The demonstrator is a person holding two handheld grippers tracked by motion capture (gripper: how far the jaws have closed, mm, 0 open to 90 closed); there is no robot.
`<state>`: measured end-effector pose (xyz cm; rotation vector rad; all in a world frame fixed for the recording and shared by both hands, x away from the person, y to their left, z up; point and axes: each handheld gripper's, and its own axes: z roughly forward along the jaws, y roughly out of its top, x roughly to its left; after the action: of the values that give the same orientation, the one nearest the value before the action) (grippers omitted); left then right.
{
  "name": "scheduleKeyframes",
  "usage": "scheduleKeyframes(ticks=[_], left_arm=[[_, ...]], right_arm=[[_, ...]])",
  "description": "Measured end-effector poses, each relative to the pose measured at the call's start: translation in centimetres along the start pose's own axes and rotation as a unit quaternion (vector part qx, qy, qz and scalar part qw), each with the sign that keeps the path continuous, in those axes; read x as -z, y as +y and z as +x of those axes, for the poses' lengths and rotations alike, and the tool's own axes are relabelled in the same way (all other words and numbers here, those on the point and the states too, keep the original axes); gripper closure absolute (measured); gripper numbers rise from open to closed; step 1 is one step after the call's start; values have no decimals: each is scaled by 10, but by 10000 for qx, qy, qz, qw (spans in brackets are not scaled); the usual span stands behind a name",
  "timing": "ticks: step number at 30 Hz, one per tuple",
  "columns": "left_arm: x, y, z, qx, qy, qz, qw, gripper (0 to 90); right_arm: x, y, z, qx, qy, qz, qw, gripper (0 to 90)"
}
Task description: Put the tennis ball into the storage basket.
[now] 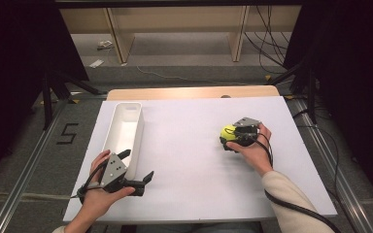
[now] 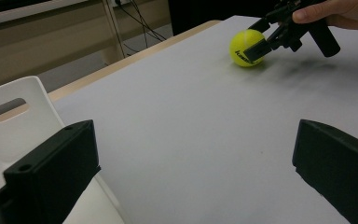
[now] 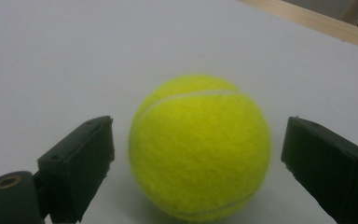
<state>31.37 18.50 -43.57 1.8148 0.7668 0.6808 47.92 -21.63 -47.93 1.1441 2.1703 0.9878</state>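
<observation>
one tennis ball (image 3: 199, 148) between the spread right claw (image 1: 234, 137); left claw (image 1: 137, 167) spread.

A: Right gripper view. What lies between the fingers (image 3: 77, 170)?

B: A yellow-green tennis ball (image 3: 199, 148), white seam curving over its top. It rests on the white worktop (image 3: 74, 56).

A: Contact?

B: None visible. Right gripper (image 3: 191, 168) spread wide; one black finger stands left of the ball, the other right, a gap of white surface on each side.

A: Ball position?

B: Roughly centred between them, slightly nearer the left finger.

A: Background?

B: A strip of light wooden edge (image 3: 317, 21) at the far right, beyond the white surface.
</observation>
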Motion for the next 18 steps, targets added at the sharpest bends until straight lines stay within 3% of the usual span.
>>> scheduleKeyframes(ticks=[9, 18], left_arm=[[1, 0, 0, -4, 1, 2, 10000, 0], [0, 0, 0, -3, -5, 7, 10000, 0]], right_arm=[[-10, 1, 0, 16, -33, 68, 10000, 109], [-14, 0, -2, -5, -27, 160, 9999, 174]])
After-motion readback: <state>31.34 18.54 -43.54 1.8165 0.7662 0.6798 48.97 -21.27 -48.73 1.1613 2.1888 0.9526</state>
